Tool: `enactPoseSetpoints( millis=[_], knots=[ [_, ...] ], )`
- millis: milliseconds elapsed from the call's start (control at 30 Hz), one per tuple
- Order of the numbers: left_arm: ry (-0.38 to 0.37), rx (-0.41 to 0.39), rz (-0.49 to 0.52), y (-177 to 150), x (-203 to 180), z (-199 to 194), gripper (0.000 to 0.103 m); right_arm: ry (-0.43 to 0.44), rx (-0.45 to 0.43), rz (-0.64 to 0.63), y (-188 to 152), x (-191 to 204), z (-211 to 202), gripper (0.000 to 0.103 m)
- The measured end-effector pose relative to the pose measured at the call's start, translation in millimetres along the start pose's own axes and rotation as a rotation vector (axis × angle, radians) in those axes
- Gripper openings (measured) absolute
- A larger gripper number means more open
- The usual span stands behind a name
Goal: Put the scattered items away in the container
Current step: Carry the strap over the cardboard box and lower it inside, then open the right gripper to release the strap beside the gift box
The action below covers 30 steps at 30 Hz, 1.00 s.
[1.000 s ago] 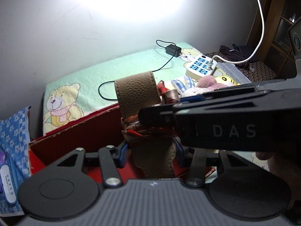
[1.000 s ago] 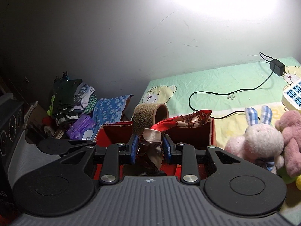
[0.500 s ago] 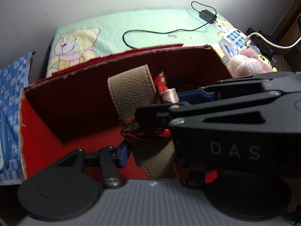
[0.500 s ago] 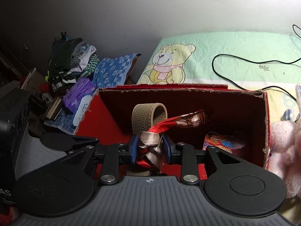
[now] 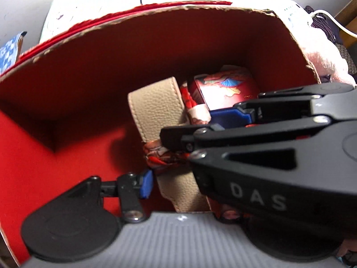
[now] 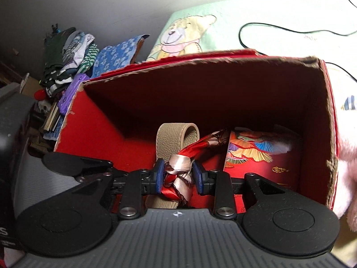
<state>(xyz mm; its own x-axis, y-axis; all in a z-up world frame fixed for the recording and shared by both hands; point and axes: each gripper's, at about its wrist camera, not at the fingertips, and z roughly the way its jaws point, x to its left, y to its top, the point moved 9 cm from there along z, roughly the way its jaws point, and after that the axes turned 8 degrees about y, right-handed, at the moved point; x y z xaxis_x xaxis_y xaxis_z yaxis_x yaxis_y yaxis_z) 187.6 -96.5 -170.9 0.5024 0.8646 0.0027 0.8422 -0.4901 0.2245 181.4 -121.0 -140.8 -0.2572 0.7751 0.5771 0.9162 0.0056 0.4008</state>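
While both grippers hang inside the red box [image 6: 330, 134], the step in hand looks like the lowering of a tan leather strap [image 6: 169, 138] with a red patterned scarf [image 6: 178, 174] knotted round it. The right gripper [image 6: 178, 176] is clamped on the scarf knot, its blue pads pressed against the cloth from either side. The left gripper [image 5: 176, 185] reaches in around the strap lower down; only its left blue pad [image 5: 146, 184] shows, standing a little off the strap, while the right gripper's body hides the other, so its grip cannot be told.

By the look of it, the bundle sits deep in the box, close to the red floor. The next move likely calls for easing the jaws apart and lifting both tools straight up, clear of the torn cardboard rim.

A red packet with a painted fan pattern [image 6: 256, 156] lies just beside the strap, against the right wall. Outside, a pink plush toy [image 6: 348, 178] presses against the box, and a black cable [image 6: 279, 28] trails over the bear-print sheet [image 6: 189, 35] on the bed.
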Motion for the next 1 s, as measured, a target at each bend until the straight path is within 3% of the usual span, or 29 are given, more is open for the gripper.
enactPoseSetpoints(
  millis=[233, 467, 700, 1000],
  knots=[
    [-0.014, 0.043, 0.01, 1.2, -6.3, 6.1, 0.048, -0.027, 0.004, 0.005, 0.7, -1.3, -0.1, 0.033],
    [-0.038, 0.022, 0.035, 1.3, -12.3, 3.1, 0.05, -0.025, -0.048, 0.061, -0.4, -8.7, -6.4, 0.034],
    [-0.005, -0.03, 0.079, 3.4, -19.6, -1.6, 0.058, -0.019, -0.094, 0.067, 3.1, -6.6, -9.5, 0.033],
    [-0.039, -0.052, 0.017, 8.2, -8.7, -3.6, 0.059, -0.016, -0.174, 0.075, 7.9, -6.8, -16.5, 0.032]
  ],
)
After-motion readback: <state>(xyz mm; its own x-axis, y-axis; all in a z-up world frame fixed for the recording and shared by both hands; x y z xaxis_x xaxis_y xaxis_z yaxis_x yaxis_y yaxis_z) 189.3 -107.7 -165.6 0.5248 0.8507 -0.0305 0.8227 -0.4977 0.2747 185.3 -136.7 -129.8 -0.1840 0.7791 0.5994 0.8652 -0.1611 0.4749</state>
